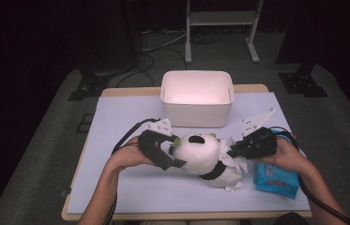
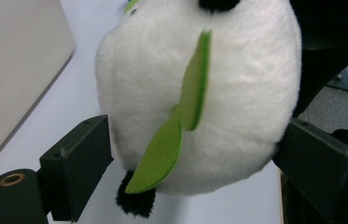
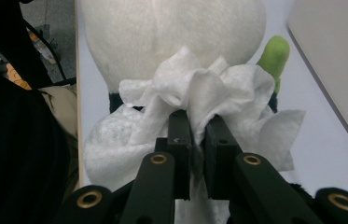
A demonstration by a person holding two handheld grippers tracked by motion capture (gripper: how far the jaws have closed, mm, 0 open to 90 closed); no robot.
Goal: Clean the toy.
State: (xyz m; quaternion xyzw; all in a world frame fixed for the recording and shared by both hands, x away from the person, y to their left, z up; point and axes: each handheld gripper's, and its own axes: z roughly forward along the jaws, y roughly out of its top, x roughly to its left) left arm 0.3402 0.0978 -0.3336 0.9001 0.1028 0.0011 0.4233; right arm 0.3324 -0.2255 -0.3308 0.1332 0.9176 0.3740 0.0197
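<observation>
The right gripper (image 3: 197, 135) pinches a crumpled white wipe (image 3: 209, 88) against the panda plush (image 1: 203, 157). The left gripper (image 2: 190, 154) stands wide around its head, near the table's (image 1: 116, 112) front edge.

Both forearms come in from the bottom of the high view and bend toward each other over the table. The left gripper (image 1: 170, 152) is held at the left, its jaws spread wide and pointing to the right. The right gripper (image 1: 233, 151) points to the left, and in the right gripper view its jaws stand almost together, with a narrow gap between the pads (image 3: 179, 140).
</observation>
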